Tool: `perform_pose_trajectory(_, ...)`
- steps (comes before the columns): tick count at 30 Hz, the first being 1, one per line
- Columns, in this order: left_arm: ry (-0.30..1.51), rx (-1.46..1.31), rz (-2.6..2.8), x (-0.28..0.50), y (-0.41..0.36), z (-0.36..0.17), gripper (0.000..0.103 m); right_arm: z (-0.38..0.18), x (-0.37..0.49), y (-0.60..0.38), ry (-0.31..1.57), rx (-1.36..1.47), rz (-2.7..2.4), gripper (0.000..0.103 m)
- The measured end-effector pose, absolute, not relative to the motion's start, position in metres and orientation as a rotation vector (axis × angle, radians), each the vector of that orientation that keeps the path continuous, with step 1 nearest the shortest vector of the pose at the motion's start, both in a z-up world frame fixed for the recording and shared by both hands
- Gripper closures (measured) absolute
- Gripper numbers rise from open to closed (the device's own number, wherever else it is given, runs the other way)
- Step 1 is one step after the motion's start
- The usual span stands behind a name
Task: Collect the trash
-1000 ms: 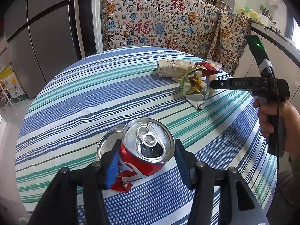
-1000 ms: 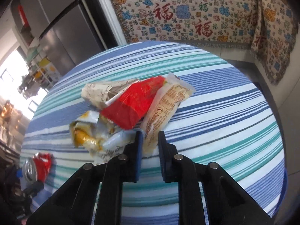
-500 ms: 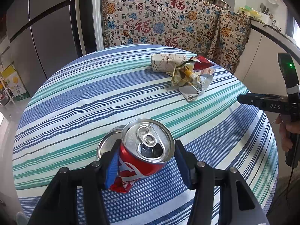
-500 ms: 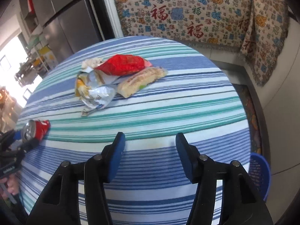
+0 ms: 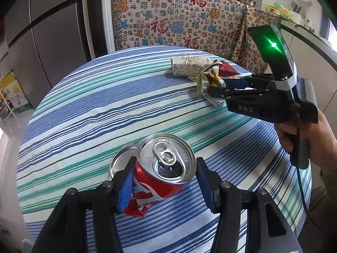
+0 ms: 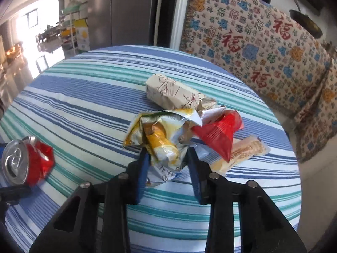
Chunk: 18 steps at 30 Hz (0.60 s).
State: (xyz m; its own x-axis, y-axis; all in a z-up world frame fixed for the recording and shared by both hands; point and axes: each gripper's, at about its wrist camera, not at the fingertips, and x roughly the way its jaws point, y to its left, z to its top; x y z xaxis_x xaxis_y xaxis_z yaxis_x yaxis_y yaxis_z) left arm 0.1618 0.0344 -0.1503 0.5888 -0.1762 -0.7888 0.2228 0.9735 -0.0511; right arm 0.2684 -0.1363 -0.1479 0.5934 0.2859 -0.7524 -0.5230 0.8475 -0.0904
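Two fingers of the left gripper [image 5: 164, 181] press against either side of one crushed red can [image 5: 162, 168], closed on it; its silver top with the pull tab faces the camera, and the can sits near the table's near edge. Behind it, touching or just beside it, lies one round silver lid [image 5: 120, 162]; which of the two I cannot tell.

Two fingers of the right gripper [image 6: 167, 160] stand partly open around one crumpled yellow-and-white wrapper [image 6: 160, 139], a blue pad on each side of it; whether the pads already touch it cannot be told. This wrapper is in a heap of four pieces of trash toward the table's far right edge. Touching it on the right is one red wrapper [image 6: 219, 132], which lies over one pale clear packet [image 6: 244, 151]. Behind the heap rests one cream paper-wrapped bundle [image 6: 172, 92] with a floral print.

One round table [image 5: 105, 105] carries it all, under a blue, teal and white striped cloth. Beyond its far edge hangs one patterned cloth [image 5: 181, 21] with red characters, and one grey refrigerator [image 5: 42, 31] stands to the left.
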Motion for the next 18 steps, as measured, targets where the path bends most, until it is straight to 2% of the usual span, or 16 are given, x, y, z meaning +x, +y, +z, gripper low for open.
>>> perform_pose_trajectory(1,0.910,0.052,-0.234,0.162,0.035,-0.150,0.047,-0.143,0.267,-0.143,0.826,-0.255,0.496,0.086)
perform_pose_trajectory(2,0.908,0.047,-0.235,0.162,0.037,-0.150,0.047,-0.136,0.264,-0.150,0.840,-0.200,0.512,0.086)
perform_pose_trajectory(6,0.897,0.008,-0.245,0.160,0.040,-0.147,0.047,-0.113,0.231,-0.166,0.873,-0.154,0.549,0.086)
perform_pose_trajectory(8,0.896,0.013,-0.261,0.158,0.037,-0.147,0.047,-0.115,0.215,-0.173,0.899,-0.191,0.518,0.083)
perform_pose_trajectory(11,0.920,0.041,-0.267,0.155,0.032,-0.151,0.044,-0.129,0.208,-0.187,0.935,-0.197,0.454,0.069)
perform_pose_trajectory(16,0.916,0.054,-0.295,0.142,0.038,-0.146,0.029,-0.116,0.193,-0.204,0.898,-0.163,0.487,0.034)
perform_pose_trajectory(18,0.913,0.068,-0.304,0.138,0.039,-0.144,0.029,-0.109,0.186,-0.206,0.875,-0.182,0.504,0.032)
